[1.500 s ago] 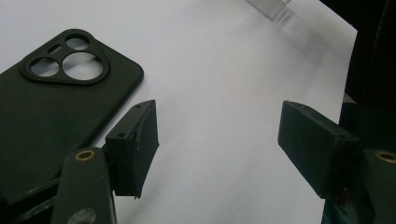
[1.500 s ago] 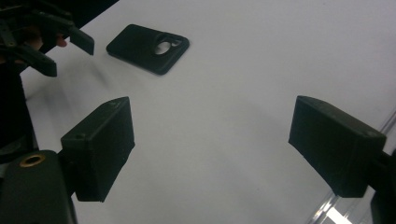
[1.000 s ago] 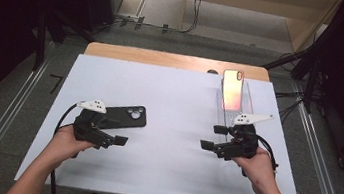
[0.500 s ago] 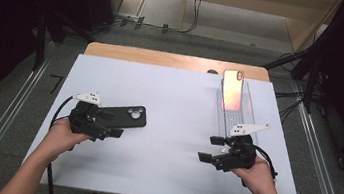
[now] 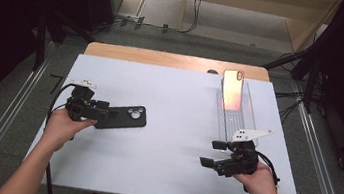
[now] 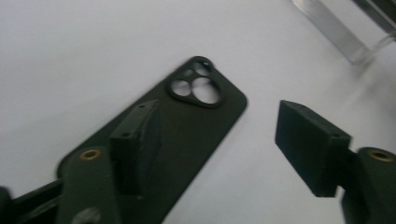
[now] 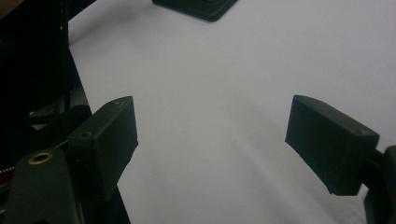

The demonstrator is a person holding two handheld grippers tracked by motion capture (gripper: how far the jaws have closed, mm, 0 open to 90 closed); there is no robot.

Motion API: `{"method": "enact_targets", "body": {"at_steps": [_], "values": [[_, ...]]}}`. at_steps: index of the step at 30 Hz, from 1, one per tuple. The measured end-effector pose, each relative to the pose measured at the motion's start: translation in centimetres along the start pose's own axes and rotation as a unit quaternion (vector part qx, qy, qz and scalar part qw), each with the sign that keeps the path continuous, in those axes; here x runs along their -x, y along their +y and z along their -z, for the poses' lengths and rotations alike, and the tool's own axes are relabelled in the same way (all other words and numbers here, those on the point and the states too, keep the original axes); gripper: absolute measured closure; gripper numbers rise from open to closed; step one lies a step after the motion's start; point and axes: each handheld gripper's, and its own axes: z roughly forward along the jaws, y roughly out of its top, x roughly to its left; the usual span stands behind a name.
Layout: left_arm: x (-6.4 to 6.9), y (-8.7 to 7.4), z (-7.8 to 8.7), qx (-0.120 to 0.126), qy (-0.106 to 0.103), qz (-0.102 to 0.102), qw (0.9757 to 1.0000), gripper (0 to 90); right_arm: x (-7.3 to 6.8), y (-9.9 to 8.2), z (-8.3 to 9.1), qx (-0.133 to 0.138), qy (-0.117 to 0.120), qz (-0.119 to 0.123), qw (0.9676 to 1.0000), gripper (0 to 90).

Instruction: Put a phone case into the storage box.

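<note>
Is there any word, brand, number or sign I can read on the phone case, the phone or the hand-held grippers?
None: no readable text anywhere.
Black phone case: plain, camera cutouts only.
Phone in the clear stand: glossy back, no legible mark.
Left hand-held gripper and right hand-held gripper: no labels.

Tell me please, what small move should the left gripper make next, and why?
Probably slide sideways until the black phone case lies between both jaws. The left gripper, whose jaws have just been closing, has one jaw over the case and the other over bare table, so nothing is gripped.
</note>
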Motion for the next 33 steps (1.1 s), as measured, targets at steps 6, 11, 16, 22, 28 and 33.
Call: {"method": "enact_targets", "body": {"at_steps": [6, 11, 16, 22, 28, 33], "values": [[-0.9, 0.4, -0.8, -0.016, 0.059, 0.015, 0.9980, 75.2, 0.0, -0.1, -0.3, -0.005, 0.001, 0.003, 1.0000, 14.9], [-2.2, 0.6, -2.1, -0.027, 0.069, 0.014, 0.9972, 90.0, 0.0, -0.2, -0.4, -0.004, 0.005, 0.002, 1.0000, 14.9], [-3.5, 0.6, -3.4, -0.036, 0.088, 0.019, 0.9953, 90.0, 0.0, -0.2, -0.5, -0.005, 0.006, 0.003, 1.0000, 14.9], [-4.7, 0.2, -4.3, -0.040, 0.117, 0.011, 0.9923, 90.0, -0.1, -0.3, -0.7, -0.007, 0.009, 0.007, 0.9999, 14.9], [-4.7, -0.2, -4.6, -0.053, 0.107, 0.017, 0.9927, 90.0, 0.0, -0.3, -0.8, -0.009, 0.012, 0.006, 0.9999, 14.9], [-4.0, -0.9, -4.3, -0.062, 0.084, 0.022, 0.9943, 90.0, 0.1, -0.3, -0.8, -0.008, 0.009, 0.006, 0.9999, 14.9]]}}
